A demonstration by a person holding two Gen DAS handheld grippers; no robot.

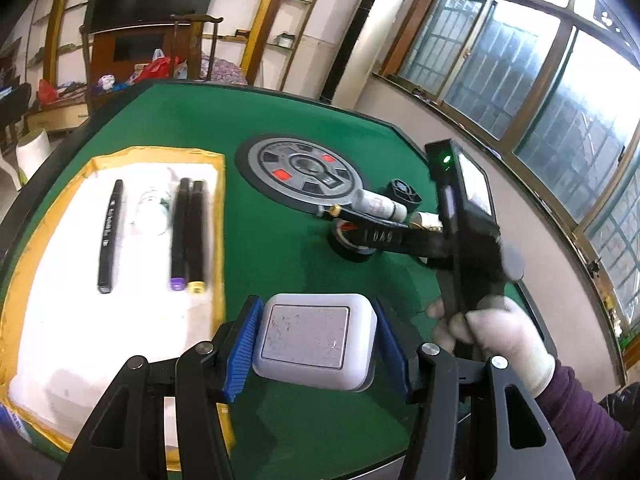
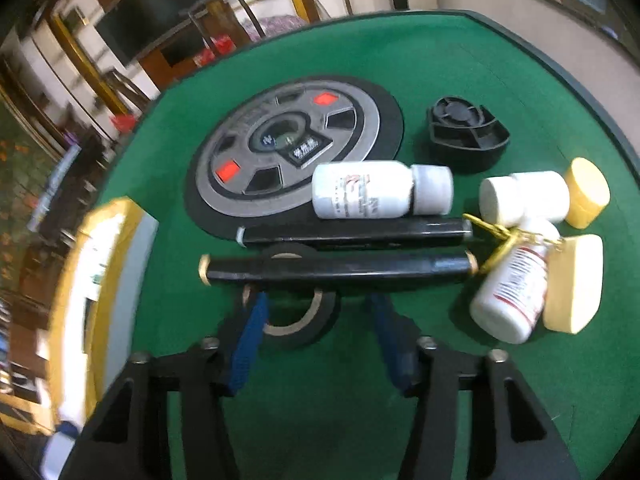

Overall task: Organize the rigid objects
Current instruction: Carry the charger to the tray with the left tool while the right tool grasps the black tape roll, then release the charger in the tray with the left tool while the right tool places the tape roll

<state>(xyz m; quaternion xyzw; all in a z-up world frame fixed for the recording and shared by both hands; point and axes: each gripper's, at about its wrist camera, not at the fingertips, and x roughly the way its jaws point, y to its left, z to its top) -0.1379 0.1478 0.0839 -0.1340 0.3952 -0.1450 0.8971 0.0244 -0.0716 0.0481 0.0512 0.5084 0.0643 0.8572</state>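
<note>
White knit glove (image 1: 504, 332), purple ribbed sleeve (image 1: 576, 412); black hand-held gripper (image 1: 316, 344), blue ridged pads (image 1: 240, 348)

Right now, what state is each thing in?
White box: gripped by left gripper.
Right gripper: open, straddling tape roll.
Three markers: lying in yellow-edged tray.
Capped bottle: on its side.
Two black markers: lying across table.

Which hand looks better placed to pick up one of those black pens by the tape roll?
The right. Its gripper hangs just over the tape roll, jaws apart, close to the nearest black pen. The left gripper is already clamped on a white box, near the white tray.
</note>
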